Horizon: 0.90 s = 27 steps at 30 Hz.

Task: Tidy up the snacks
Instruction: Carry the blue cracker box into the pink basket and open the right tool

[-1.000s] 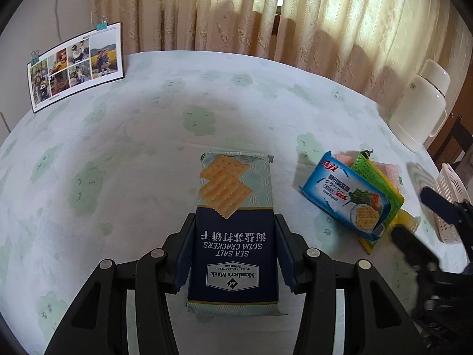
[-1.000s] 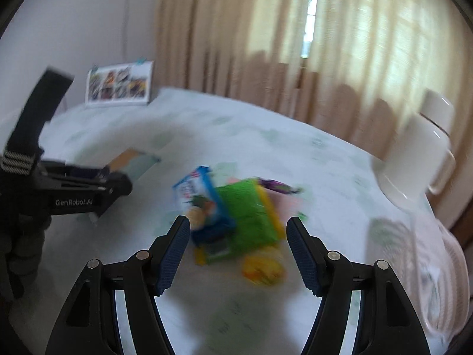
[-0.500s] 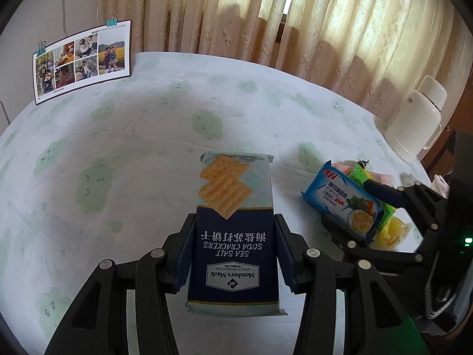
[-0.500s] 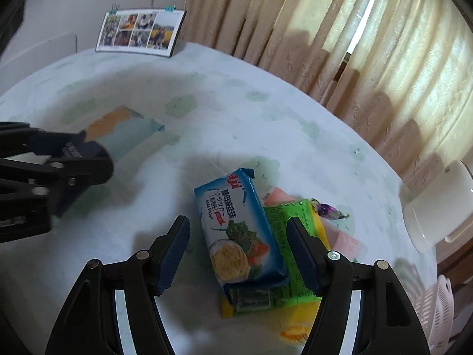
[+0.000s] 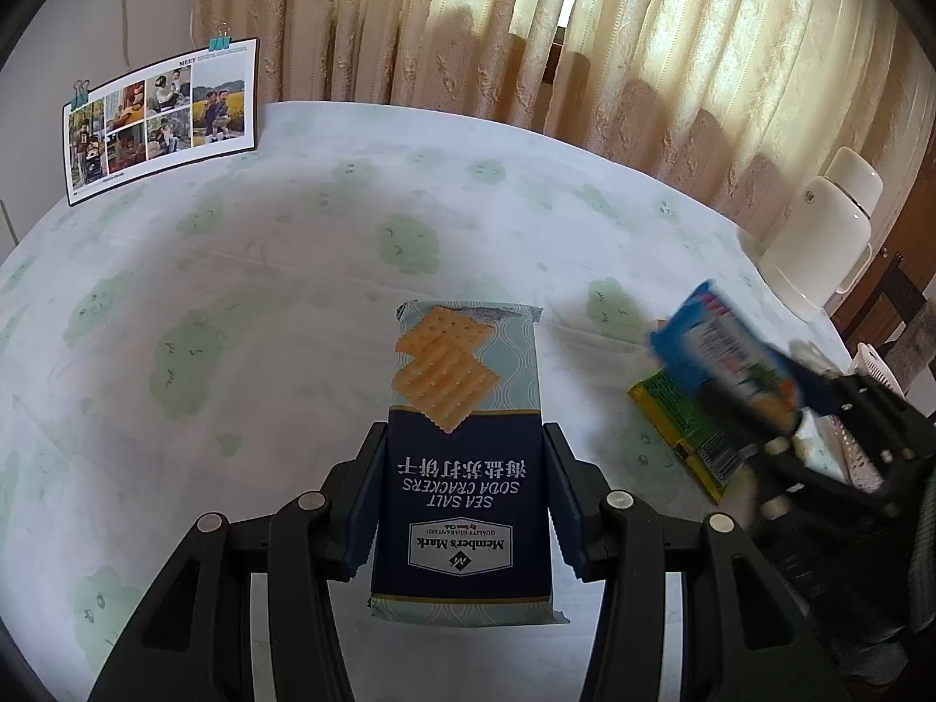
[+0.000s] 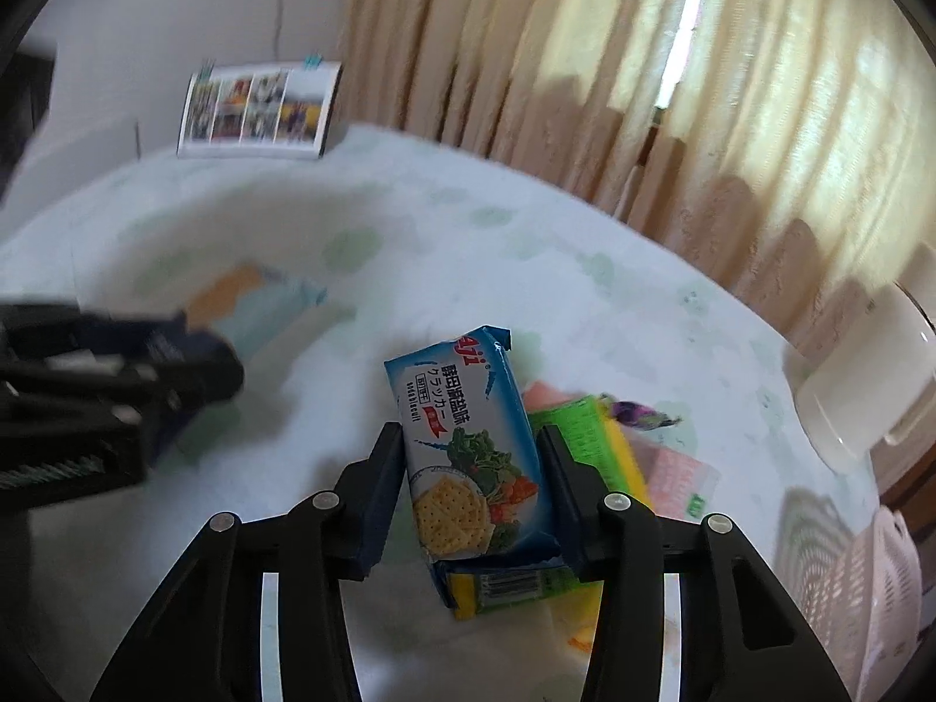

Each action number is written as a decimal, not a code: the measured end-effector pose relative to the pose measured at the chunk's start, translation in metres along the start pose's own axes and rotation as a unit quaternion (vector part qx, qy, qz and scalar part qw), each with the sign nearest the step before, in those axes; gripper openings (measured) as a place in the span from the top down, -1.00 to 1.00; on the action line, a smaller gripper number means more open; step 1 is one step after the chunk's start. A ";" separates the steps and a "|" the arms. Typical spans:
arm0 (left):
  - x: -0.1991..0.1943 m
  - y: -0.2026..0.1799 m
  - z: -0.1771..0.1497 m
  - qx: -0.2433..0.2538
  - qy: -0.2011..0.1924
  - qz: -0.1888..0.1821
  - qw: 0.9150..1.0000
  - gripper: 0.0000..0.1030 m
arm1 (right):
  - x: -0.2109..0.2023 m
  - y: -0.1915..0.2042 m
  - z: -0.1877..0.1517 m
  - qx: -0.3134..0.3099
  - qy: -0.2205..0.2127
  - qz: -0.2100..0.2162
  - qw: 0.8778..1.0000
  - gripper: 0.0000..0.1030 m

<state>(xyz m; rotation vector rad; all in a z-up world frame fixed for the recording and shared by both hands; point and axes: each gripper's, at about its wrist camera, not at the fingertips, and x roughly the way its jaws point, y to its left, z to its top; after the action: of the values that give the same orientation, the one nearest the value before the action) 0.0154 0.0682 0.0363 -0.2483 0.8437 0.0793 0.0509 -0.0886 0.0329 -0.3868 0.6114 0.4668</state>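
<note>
A navy and pale-blue pack of sea salt soda crackers (image 5: pixel 462 468) lies flat on the table, and my left gripper (image 5: pixel 465 503) is shut on its near end. My right gripper (image 6: pixel 474 491) is closing its jaws on a blue cracker pack (image 6: pixel 468 439) with vegetables printed on it. Both pads touch its sides. In the left wrist view that blue pack (image 5: pixel 719 345) shows blurred and tilted up off the pile. Under and beside it lie a green and yellow pack (image 6: pixel 576 433), a pink packet (image 6: pixel 673 468) and a purple wrapped sweet (image 6: pixel 635 412).
The round table has a pale cloth with green blotches (image 5: pixel 234 292). A white thermos jug (image 5: pixel 819 234) stands at the right edge before the curtains. A white slatted basket (image 6: pixel 877 585) is at the far right. A clipped photo sheet (image 5: pixel 161 114) stands at the back left.
My right gripper has closed in around the blue cracker pack and tipped it up off the snack pile. The left gripper keeps still on the soda crackers.
</note>
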 end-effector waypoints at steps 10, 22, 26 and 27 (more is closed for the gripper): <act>0.000 -0.004 -0.002 0.005 -0.007 -0.011 1.000 0.11 | -0.038 -0.055 -0.004 0.104 -0.046 -0.040 0.993 0.09; 0.005 -0.007 -0.003 0.013 -0.004 -0.007 1.000 0.11 | -0.073 -0.135 -0.038 0.228 -0.065 -0.112 0.965 0.08; 0.008 -0.009 -0.004 0.016 0.000 -0.002 1.000 0.11 | -0.082 -0.160 -0.054 0.263 -0.064 -0.136 0.953 0.08; 0.008 -0.009 -0.004 0.016 0.000 -0.001 1.000 0.11 | -0.084 -0.166 -0.058 0.270 -0.064 -0.140 0.950 0.08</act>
<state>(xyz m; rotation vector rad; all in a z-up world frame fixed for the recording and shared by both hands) 0.0192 0.0583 0.0289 -0.2186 0.8446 0.0626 0.0505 -0.2782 0.0760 0.0818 0.5229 0.0388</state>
